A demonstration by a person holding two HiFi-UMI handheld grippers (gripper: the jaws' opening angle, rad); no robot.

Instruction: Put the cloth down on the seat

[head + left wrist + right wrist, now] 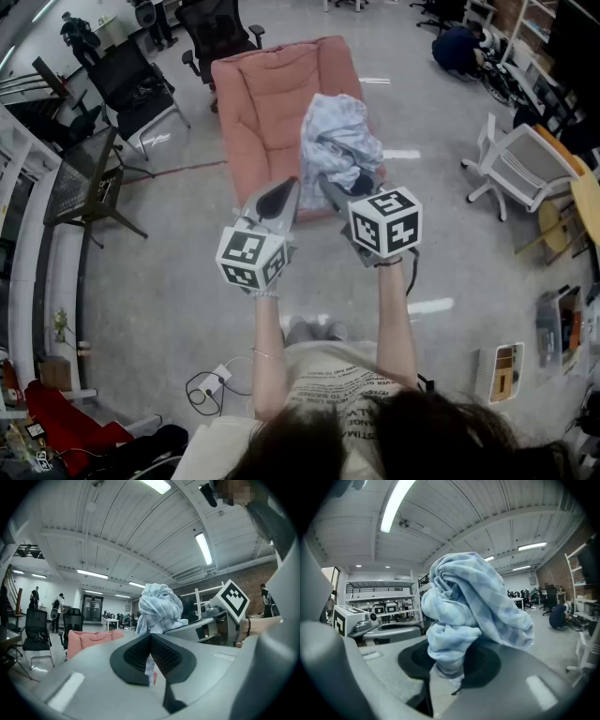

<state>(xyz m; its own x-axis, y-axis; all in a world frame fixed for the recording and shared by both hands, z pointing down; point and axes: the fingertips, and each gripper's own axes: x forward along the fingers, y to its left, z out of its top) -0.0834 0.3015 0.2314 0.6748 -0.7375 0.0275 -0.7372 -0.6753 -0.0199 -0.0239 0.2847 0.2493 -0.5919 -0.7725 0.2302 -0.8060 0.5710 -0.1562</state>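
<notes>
Right gripper (449, 663) is clamping crumpled pale-blue cloth (337, 141) above the pink padded seat (267, 103), left gripper (150, 653) closed, empty; lower before releasing.

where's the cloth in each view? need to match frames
Head view: cloth upper centre, in front of the pink seat.
Left gripper view: cloth at centre, rising just past the jaw tips; seat low left.
Right gripper view: cloth bunched between the jaws, filling the middle.
Shared landmark: the pink seat, in the head and left gripper views; not seen in the right gripper view.
</notes>
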